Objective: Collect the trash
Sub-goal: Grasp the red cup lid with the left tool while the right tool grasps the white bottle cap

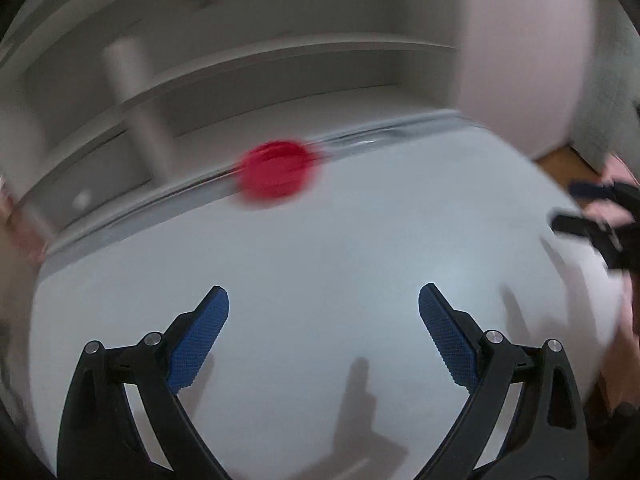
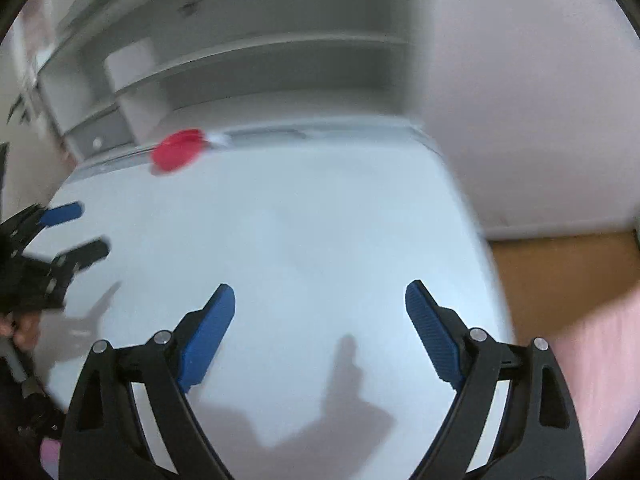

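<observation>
In the left wrist view, the left gripper (image 1: 324, 300) hangs over the white table (image 1: 320, 248) with its jaws spread wide and nothing between them. A broad bare stretch of tabletop lies ahead, up to the far edge that runs from lower left to upper right. A red round object (image 1: 275, 175), blurred so its kind is unclear, sits at that far edge, upper centre. Behind it stand white shelves (image 1: 240, 60). The right gripper (image 1: 592, 208) is cut off at the right edge.

In the right wrist view, the right gripper (image 2: 320, 296) is likewise spread apart and empty over the table (image 2: 300, 240). The red object (image 2: 178, 155) lies upper left at the far edge. The left gripper (image 2: 76, 228) enters from the left, jaws parted. Wooden floor (image 2: 560, 276) shows beyond the table's right edge.
</observation>
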`<state>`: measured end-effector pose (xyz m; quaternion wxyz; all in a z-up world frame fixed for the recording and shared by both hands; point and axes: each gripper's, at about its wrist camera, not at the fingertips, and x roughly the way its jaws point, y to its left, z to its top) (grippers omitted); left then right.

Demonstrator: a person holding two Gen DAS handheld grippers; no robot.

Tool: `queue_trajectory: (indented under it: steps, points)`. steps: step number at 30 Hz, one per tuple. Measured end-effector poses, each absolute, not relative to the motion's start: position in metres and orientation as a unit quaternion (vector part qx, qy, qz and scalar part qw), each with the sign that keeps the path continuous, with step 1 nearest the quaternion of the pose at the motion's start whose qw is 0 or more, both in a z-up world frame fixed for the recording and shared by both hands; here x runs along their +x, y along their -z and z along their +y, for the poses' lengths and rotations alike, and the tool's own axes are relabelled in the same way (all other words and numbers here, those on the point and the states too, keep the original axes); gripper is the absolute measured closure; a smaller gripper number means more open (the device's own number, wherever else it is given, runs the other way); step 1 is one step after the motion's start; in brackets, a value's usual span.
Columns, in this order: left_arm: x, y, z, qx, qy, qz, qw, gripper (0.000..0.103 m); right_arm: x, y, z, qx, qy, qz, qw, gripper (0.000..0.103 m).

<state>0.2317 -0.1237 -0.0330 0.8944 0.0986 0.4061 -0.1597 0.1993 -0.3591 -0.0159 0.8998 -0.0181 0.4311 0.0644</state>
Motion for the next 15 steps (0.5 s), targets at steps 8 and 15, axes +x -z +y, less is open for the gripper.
queue_trajectory:
  steps: [8,15]
  points:
    - [0.263,0.065,-0.052,0.054,0.118,0.449,0.884,0.010,0.359,0.051,-0.267,-0.081,-0.106,0.470,0.872,0.031]
    - [0.296,0.066,-0.070,0.076,0.137,0.443,0.883,0.010,0.399,0.057,-0.245,-0.060,-0.131,0.474,0.869,0.052]
